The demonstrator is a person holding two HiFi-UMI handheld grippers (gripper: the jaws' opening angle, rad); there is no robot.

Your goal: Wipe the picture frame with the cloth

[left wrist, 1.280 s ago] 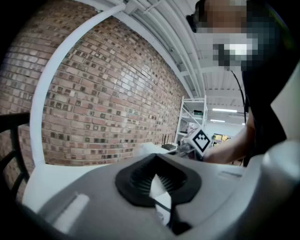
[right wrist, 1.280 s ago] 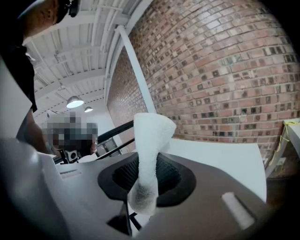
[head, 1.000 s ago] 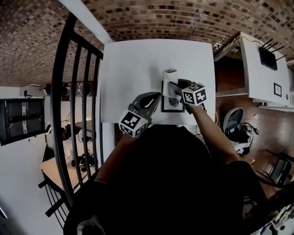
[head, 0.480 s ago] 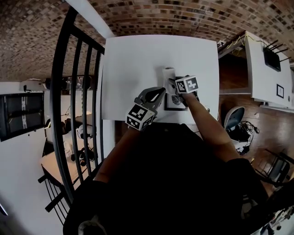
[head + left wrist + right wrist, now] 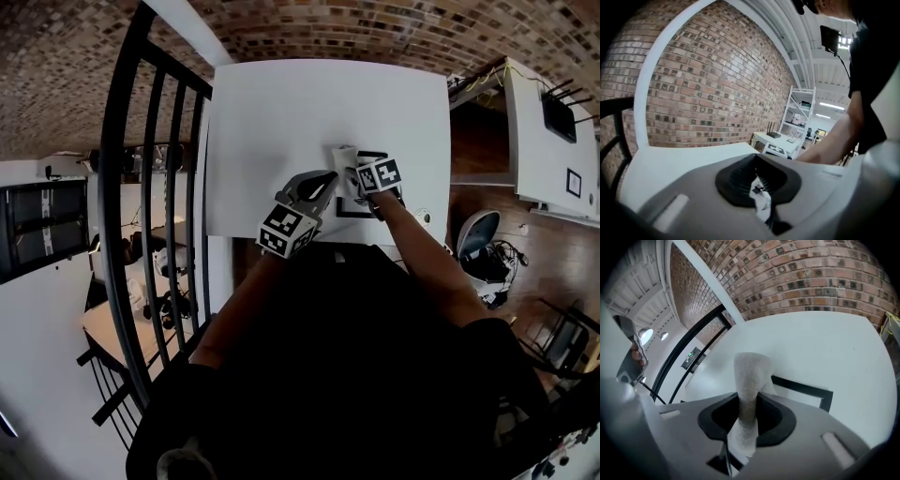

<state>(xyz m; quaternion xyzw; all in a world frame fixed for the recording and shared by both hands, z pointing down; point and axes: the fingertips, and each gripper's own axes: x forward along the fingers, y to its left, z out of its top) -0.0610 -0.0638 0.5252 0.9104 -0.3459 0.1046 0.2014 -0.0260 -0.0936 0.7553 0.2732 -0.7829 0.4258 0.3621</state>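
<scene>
A black picture frame (image 5: 356, 210) with a leaf print lies near the front edge of the white table (image 5: 281, 122). My right gripper (image 5: 354, 178) is over the frame and shut on a white cloth (image 5: 344, 157), which sticks out past the jaws. In the right gripper view the cloth (image 5: 751, 376) stands clamped in the right gripper (image 5: 745, 420), with the frame's corner (image 5: 801, 389) behind it. My left gripper (image 5: 328, 178) sits at the frame's left edge. In the left gripper view the left gripper (image 5: 761, 197) is closed on the frame's edge (image 5: 762, 208).
A black metal railing (image 5: 150, 187) runs along the table's left side. To the right stand a white shelf with a router (image 5: 560, 108) and an office chair (image 5: 478, 246) on the floor. A brick wall (image 5: 708, 84) lies beyond the table.
The right gripper has slid the cloth leftward over the frame. The left gripper has shifted slightly right and up in view, staying at the frame's left edge.
</scene>
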